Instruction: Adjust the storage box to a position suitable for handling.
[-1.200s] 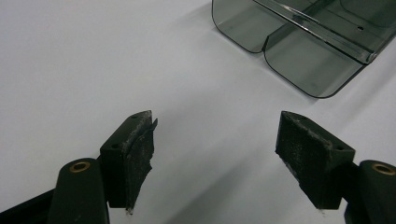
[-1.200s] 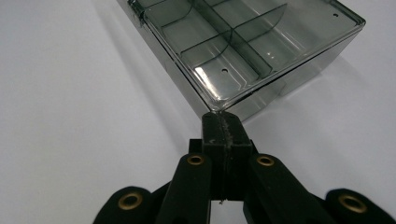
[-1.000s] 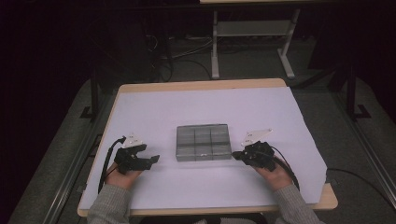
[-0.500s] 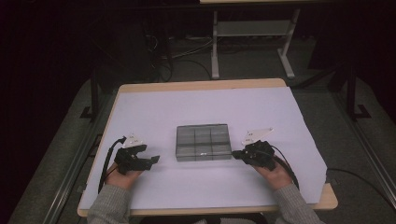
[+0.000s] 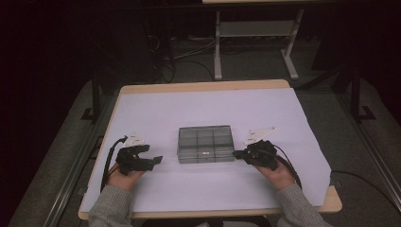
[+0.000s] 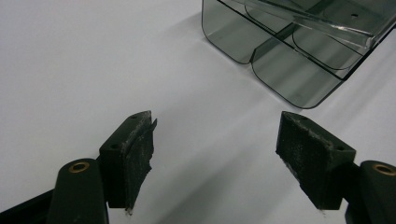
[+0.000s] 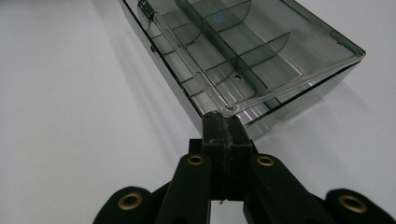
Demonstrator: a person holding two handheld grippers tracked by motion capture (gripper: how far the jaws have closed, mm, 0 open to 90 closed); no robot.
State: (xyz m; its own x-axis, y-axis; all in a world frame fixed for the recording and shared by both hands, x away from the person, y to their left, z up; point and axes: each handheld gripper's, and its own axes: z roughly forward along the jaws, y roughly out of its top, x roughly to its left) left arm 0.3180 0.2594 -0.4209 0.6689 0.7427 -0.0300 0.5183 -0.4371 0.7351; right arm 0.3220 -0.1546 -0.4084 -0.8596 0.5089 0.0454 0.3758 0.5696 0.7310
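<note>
Two grippers flank one box (image 5: 205, 144) mid-surface (image 5: 189, 109). Left gripper (image 5: 156, 160): jaws wide open, empty, parked short of the box's left side, same as a second ago. Box: smoked clear plastic, divided compartments, lid down, hasn't shifted. Right gripper (image 5: 235, 153): jaws pressed together, tips touching the box's near right corner at the lid edge (image 7: 224, 111), no visible change either. Likely about to pry the lid, left steadying.

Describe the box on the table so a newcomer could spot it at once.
On the white-covered table, look midway between the left gripper and the right gripper. The box is flat, smoky clear plastic, its inside split by dividers, the sole container there.
</note>
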